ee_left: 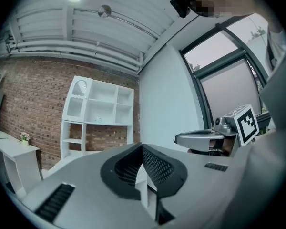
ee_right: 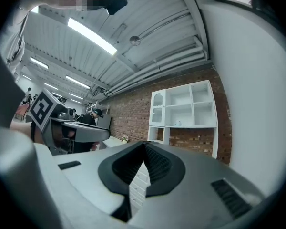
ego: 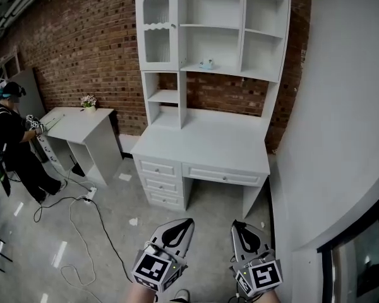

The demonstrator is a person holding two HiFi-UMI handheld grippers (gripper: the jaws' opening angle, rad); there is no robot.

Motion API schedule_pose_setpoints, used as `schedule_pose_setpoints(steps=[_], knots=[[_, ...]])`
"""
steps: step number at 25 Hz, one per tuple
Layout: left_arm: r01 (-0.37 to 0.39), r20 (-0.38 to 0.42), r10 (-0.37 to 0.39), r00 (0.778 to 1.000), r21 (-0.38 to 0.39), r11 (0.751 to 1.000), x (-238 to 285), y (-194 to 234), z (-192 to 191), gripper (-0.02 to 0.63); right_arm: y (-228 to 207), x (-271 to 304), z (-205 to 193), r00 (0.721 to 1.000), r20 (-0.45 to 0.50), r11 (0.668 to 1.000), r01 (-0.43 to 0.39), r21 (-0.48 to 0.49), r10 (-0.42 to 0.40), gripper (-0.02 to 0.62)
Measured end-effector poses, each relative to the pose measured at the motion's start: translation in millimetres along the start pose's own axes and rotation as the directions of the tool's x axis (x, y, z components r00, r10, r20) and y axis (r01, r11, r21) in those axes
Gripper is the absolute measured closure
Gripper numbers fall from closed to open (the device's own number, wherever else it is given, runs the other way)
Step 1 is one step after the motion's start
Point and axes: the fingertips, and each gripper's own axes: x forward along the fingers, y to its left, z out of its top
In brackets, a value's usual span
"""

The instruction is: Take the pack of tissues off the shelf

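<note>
The pack of tissues [ego: 206,63] is a small pale packet on the middle shelf of the white hutch [ego: 213,30], which stands on a white desk [ego: 205,145] against the brick wall. Both grippers are held low and well short of the desk, pointing toward it. My left gripper [ego: 188,220] is shut with nothing in it, and my right gripper [ego: 235,223] is also shut and empty. In the left gripper view the hutch [ee_left: 99,113] is far off beyond the shut jaws. The right gripper view shows the tissues [ee_right: 177,123] as a tiny speck on the shelf.
A second white desk [ego: 82,122] with a small flower pot [ego: 88,101] stands at the left, and a person in black [ego: 12,137] is beside it. Cables [ego: 82,232] and a power strip [ego: 88,196] lie on the floor. A white wall [ego: 341,106] runs along the right.
</note>
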Motion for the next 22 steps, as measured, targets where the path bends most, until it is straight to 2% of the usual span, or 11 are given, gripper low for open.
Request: schedule_pose_setpoints(steps=[7, 12, 17, 22], knots=[[-0.007, -0.046, 0.007, 0.999, -0.020, 1.000, -5, 56, -15, 0.600, 15, 46, -12, 0.999, -0.012, 0.999, 0.036, 0.019, -0.036, 0.589], [-0.010, -0.016, 0.009, 1.000, -0.024, 1.000, 1, 98, -16, 0.600, 24, 87, -12, 0.999, -0.022, 0.999, 0.043, 0.019, -0.042, 0.589], [-0.030, -0.026, 0.028, 0.999, -0.047, 0.998, 11, 134, -29, 0.600, 32, 126, -25, 0.999, -0.046, 1.000, 0.014, -0.002, -0.014, 0.589], [-0.062, -0.036, 0.061, 0.998, -0.035, 0.997, 37, 169, -36, 0.600, 19, 173, -35, 0.999, -0.039, 1.000, -0.021, -0.003, 0.021, 0.589]])
